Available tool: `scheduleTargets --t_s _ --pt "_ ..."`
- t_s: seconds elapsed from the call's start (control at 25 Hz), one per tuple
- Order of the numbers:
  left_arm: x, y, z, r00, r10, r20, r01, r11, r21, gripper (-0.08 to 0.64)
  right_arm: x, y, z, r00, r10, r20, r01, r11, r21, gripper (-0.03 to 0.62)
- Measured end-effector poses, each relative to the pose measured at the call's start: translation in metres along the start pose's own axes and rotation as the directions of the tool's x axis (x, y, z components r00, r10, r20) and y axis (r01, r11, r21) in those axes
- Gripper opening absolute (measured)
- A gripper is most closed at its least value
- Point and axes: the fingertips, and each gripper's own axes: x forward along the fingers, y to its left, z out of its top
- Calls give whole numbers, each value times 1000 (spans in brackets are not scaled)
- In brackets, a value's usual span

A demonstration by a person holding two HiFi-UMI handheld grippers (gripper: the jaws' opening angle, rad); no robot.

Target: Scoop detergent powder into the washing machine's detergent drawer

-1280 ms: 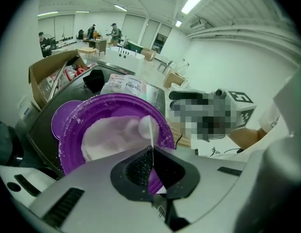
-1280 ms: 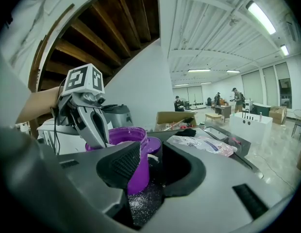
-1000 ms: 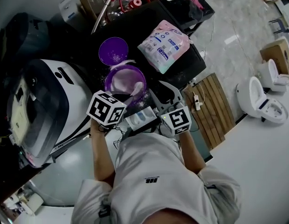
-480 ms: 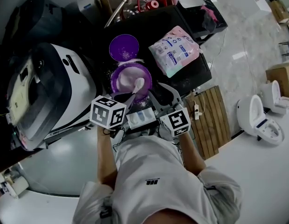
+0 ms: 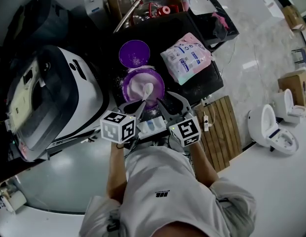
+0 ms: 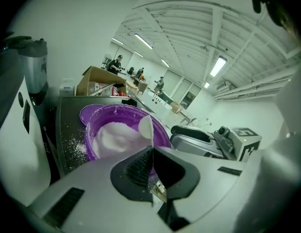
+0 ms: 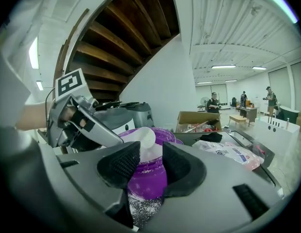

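Note:
A purple bowl (image 5: 154, 78) (image 6: 162, 134) (image 7: 151, 168) heaped with white detergent powder (image 5: 139, 85) (image 6: 111, 137) stands on the dark tabletop (image 5: 163, 31). My left gripper (image 5: 137, 108) (image 6: 151, 155) is shut on the thin handle of a white spoon (image 5: 147, 90) (image 6: 146, 127) (image 7: 143, 137), and the spoon's bowl hangs over the powder. My right gripper (image 5: 167, 104) (image 7: 145, 162) is open at the bowl's near rim, with nothing between its fingers. The pale detergent drawer (image 5: 150, 126) shows between the two marker cubes, close to the person's body.
The white washing machine (image 5: 52, 95) fills the left. A purple lid (image 5: 134, 53) lies behind the bowl and a pink detergent bag (image 5: 186, 57) to its right. Spilled powder dusts the tabletop. A cardboard box (image 5: 143, 1) sits at the back, a wooden slatted board (image 5: 222, 127) at the right.
The head view has shifted. The spoon stays over the powder in my left gripper. Both grippers have drawn slightly back toward the person.

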Motion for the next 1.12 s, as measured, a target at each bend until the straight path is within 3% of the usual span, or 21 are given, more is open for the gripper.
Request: scheduleTargets --t_s 0.56,1.12 --pt "-21 -6 -3 991 -109 81 108 994 17 15 -13 25 12 989 -145 0 145 989 -36 141" --pt "-69 -18 -23 981 -124 150 120 992 39 15 -48 67 11 983 -183 17 184 980 -72 141"
